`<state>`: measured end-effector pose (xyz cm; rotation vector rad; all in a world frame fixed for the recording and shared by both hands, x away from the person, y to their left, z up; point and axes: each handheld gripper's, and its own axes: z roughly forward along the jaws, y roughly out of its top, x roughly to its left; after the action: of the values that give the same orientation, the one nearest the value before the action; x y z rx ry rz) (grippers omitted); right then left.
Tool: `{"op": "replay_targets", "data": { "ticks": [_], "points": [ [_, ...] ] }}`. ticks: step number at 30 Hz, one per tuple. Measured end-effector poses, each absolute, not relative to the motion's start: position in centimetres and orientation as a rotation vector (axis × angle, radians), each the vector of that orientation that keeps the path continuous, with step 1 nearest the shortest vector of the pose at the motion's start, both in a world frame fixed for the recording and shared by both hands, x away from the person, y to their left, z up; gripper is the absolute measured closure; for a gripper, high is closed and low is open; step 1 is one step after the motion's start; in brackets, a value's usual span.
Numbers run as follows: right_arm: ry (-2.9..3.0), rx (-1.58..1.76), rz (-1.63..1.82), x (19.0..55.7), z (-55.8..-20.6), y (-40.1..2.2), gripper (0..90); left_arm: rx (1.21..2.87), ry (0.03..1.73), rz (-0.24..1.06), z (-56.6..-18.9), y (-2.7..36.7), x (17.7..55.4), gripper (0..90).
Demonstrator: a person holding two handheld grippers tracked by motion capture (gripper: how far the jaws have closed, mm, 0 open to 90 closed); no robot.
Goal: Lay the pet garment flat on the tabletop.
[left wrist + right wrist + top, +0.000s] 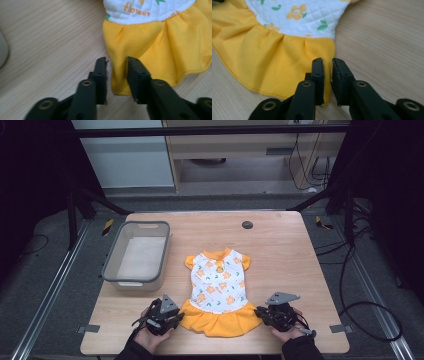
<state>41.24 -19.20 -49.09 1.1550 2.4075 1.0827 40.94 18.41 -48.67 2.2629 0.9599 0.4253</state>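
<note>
Nearest, the left claw [117, 62] straddles the dress [219, 290] hem corner, jaws narrowly apart; the right claw [327, 63] likewise, its gap slimmer. Dress lies flat on the desk [280, 245] between them. Likely next: pinch both corners, lift evenly.

The high view looks forward and down from above the person's side, far enough off to take in the whole surface [280, 250], with the dress [220, 287] lying toward six o'clock of its middle. The left gripper view rides low and close behind the left tongs [117, 62], facing the skirt's hem corner [120, 85] toward one o'clock, while the right gripper view sits just as near behind the right tongs [327, 62], facing the opposite hem corner [328, 50] toward eleven o'clock. All three views share the dress's yellow skirt and the wood beside it.
</note>
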Motion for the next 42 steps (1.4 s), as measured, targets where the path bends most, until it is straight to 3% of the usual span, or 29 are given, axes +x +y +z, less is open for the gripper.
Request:
{"op": "replay_targets", "data": {
  "ticks": [4,7,10,15,24,36,42],
  "points": [
    [2.345,1.156,1.151,41.2,-48.5,-19.6,75.6,2.175,0.942,0.490,-47.4,19.1,40.7,53.9],
    [2.299,1.146,1.204,41.3,-48.1,-19.8,75.6,2.105,0.941,0.510,-46.5,19.7,40.8,51.7],
    [2.271,1.132,1.229,41.7,-47.7,-19.8,77.7,2.052,0.940,0.502,-45.8,19.8,41.3,53.6],
    [2.209,1.140,1.303,43.3,-46.9,-19.2,87.8,2.006,0.904,0.488,-44.6,18.5,42.8,70.3],
    [2.196,1.138,1.313,46.2,-47.0,-17.2,90.0,2.048,0.879,0.459,-45.2,15.0,45.3,86.9],
    [2.298,1.150,1.183,48.4,-49.8,-14.3,90.0,2.183,0.943,0.409,-49.3,14.1,47.0,83.9],
    [2.325,1.154,1.108,48.4,-50.5,-14.1,90.0,2.159,0.962,0.383,-49.5,14.3,47.0,82.4]
  ]
}}
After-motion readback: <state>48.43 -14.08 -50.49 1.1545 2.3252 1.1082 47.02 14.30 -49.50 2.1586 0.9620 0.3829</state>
